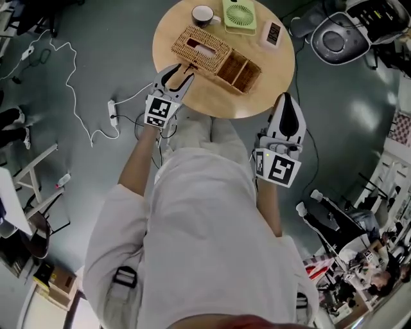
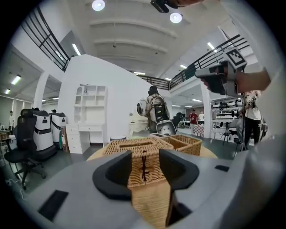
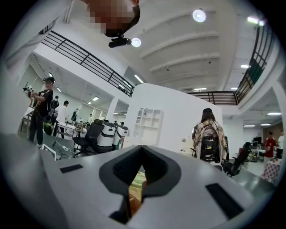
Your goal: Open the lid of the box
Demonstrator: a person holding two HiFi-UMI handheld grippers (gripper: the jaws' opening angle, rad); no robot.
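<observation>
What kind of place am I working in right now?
Probably a large open-plan lab or office: office chairs, a mezzanine railing overhead, and white shelving by the wall.

The box (image 1: 199, 48) is tan woven wicker, the table (image 1: 270, 80) pale wood, the fan (image 1: 239, 14) light green, the floor (image 1: 115, 38) grey.

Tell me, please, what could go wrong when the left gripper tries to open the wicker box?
1. The left gripper, jaws apart, is aimed at the thin dark cord on the wicker box; it could miss or slip off.
2. The right gripper is shut and apart from the box, so nothing steadies it; it may slide toward the cup.
</observation>
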